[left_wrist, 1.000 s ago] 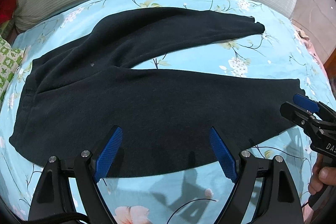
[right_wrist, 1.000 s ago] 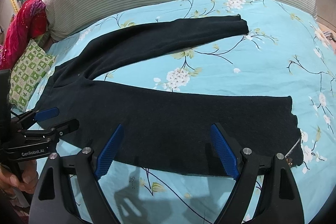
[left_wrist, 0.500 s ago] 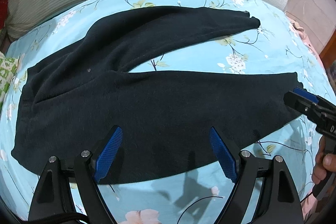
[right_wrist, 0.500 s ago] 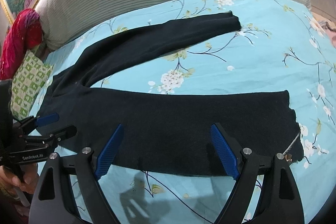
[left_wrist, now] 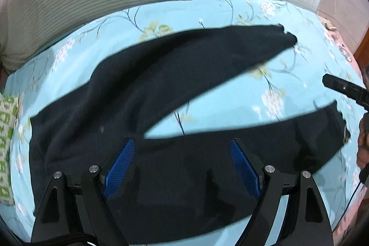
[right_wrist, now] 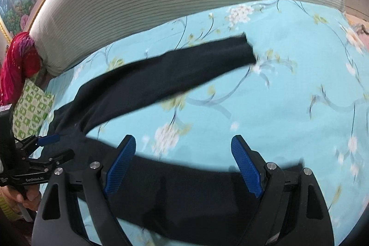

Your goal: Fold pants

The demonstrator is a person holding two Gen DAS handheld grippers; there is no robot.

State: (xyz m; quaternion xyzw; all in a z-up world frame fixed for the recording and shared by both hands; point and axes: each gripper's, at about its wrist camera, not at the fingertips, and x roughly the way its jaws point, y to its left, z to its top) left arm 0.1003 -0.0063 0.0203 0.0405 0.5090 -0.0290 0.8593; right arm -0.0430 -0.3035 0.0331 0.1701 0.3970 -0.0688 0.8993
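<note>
Dark navy knit pants [left_wrist: 184, 93] spread flat across turquoise floral bedsheet [right_wrist: 288, 89], legs splayed toward bed's right edge, left gripper [left_wrist: 182, 163] and right gripper [right_wrist: 183, 163] above near leg, jaws released

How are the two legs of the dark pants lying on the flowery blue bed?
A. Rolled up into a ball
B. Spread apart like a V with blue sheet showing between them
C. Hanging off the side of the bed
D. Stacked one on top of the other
B: the pants lie flat with both legs splayed, and a wedge of floral bedsheet shows between them.
</note>
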